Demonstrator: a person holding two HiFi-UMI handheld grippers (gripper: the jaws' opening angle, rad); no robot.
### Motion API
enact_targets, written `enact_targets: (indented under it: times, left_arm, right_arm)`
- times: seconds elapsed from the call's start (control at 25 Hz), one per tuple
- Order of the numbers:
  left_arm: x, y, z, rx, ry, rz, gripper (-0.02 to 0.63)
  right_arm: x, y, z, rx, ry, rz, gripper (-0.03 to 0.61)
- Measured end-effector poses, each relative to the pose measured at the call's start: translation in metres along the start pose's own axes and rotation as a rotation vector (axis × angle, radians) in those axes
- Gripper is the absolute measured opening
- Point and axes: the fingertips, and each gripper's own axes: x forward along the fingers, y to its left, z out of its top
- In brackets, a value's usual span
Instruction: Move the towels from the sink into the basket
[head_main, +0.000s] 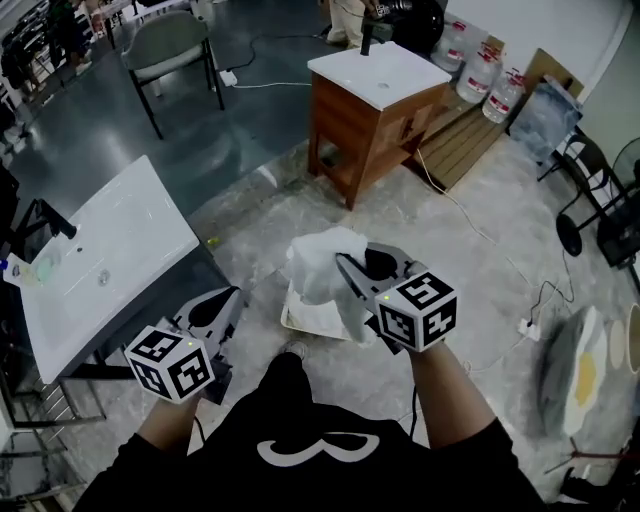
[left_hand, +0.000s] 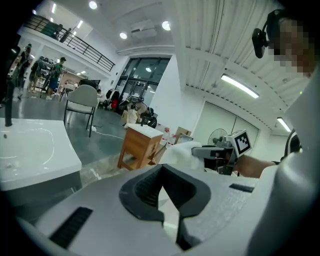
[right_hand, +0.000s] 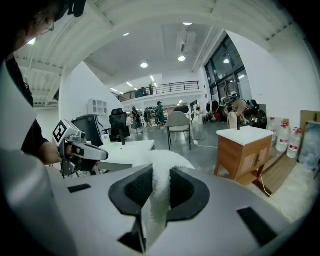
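1. At left in the head view, on a dark frame: white sink, with a black tap at its far edge.
2. Further off, across the grey floor: wooden cabinet with a white top, well apart from the sink.
3. At the top of that view, beyond the sink: grey chair on dark legs.
4. Low down between the two grippers: pale basket, largely covered by the cloth above it.
5. Over the basket: white towel, bunched at the top and hanging across the basket's right side. Cannot tell whether touching it. Well apart from the sink.
6. Right gripper: jaws nearly together, pinched on the towel. One fold running up between the pads and spilling over the front.
7. Left gripper: held near the sink's near corner. Jaws only a narrow slit apart, nothing between them.
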Motion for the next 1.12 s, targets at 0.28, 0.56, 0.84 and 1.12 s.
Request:
enact_targets:
  times: [0.28, 0.56, 0.84, 1.12]
  left_arm:
    - [0.049, 0.041, -0.038, -0.053, 0.118, -0.030, 0.005]
    - [0.083, 0.090, -0.070, -0.105, 0.204, -0.038, 0.005]
    - [0.095, 0.147, -0.109, -0.166, 0.277, -0.018, 0.005]
    - [0.106, 0.174, -0.138, -0.258, 0.321, -0.002, 0.005]
  right_arm:
    - [0.061, -0.039, -0.102, 0.099, 0.179, 0.000, 0.064]
    - [0.125, -0.075, -0.205, 0.125, 0.373, 0.008, 0.064]
    - [0.194, -0.089, -0.296, 0.124, 0.564, 0.024, 0.064]
    - [0.234, -0.104, -0.370, 0.105, 0.726, 0.031, 0.066]
